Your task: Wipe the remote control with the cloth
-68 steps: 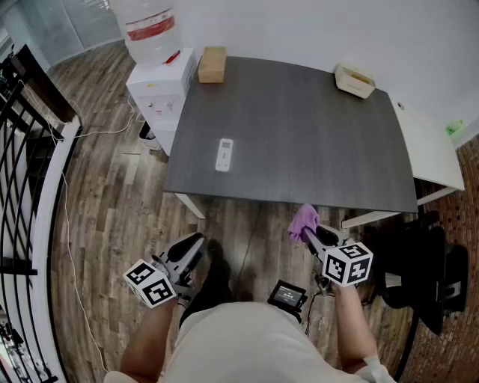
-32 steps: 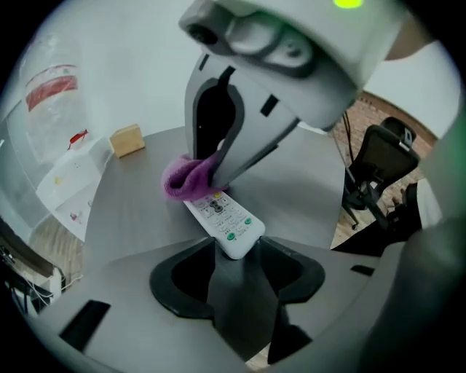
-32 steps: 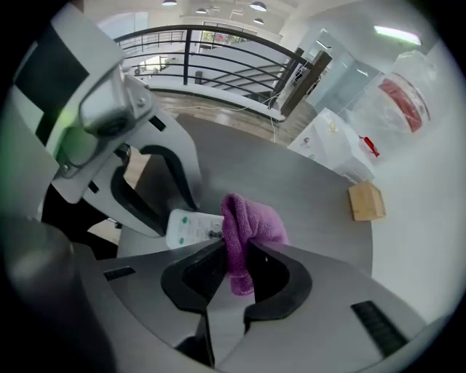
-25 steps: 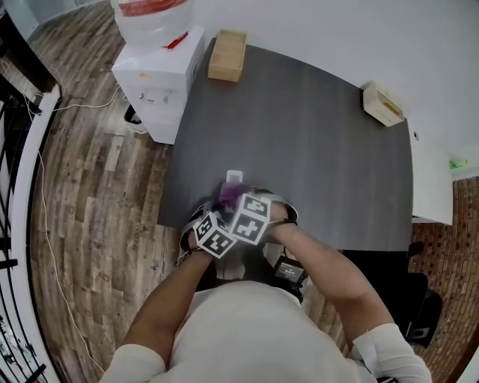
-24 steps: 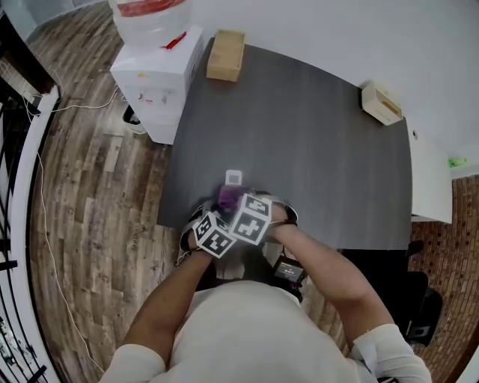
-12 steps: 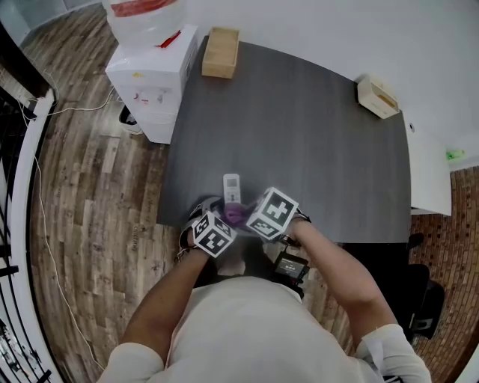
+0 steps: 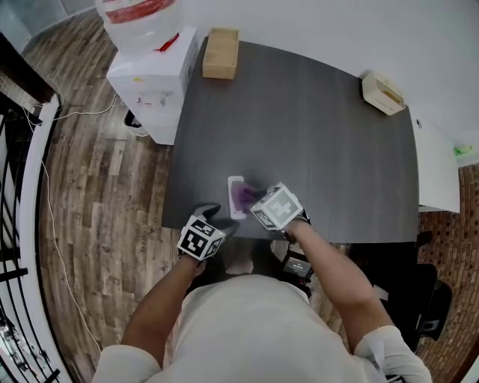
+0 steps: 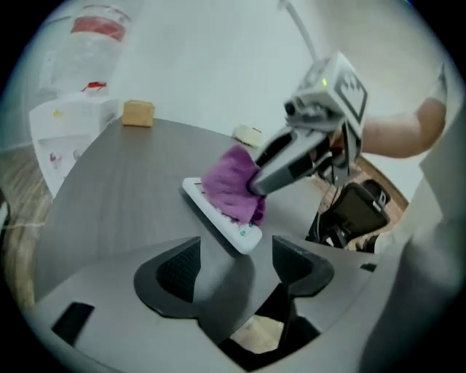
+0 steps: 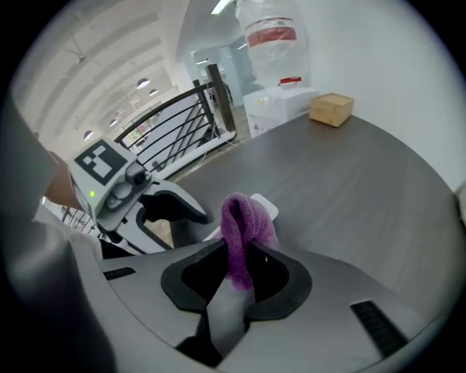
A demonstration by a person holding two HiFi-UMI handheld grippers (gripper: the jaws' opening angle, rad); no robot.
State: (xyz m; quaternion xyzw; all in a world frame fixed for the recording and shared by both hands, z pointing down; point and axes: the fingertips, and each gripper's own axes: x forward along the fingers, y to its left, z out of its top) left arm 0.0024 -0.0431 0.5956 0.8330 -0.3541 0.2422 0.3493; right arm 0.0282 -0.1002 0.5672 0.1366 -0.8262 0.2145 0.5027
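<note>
In the head view the marker cube [image 7: 277,207] on your right gripper [image 9: 244,256] covers that gripper's own jaws. The purple cloth [image 7: 243,196] hides most of the remote control [image 8: 222,218], so only its white edges show. In the right gripper view just one pale corner of the remote shows behind the cloth. The water dispenser [image 7: 153,63] stands beside the surface [image 7: 314,135], and its bottle [image 7: 138,15] is cut off by the top edge of the head view.

You have one remote, one cloth and two grippers. Two boxes sit at the far side of the surface: a cardboard box [image 7: 220,52] and a paler box [image 7: 383,93].

Your right jaws are clamped on the cloth, which folds up out from between them. Its wad rests on the remote directly ahead of the tips. Your left gripper [image 8: 234,255] has its jaws spread wide. They have just been opening, and nothing is between them. The remote lies flat on the surface just beyond the left jaws' tips. Its near end is in line with the gap, and its length runs away ahead and to the left. Seen from the left jaws, your right gripper comes in from the right, above the remote.
</note>
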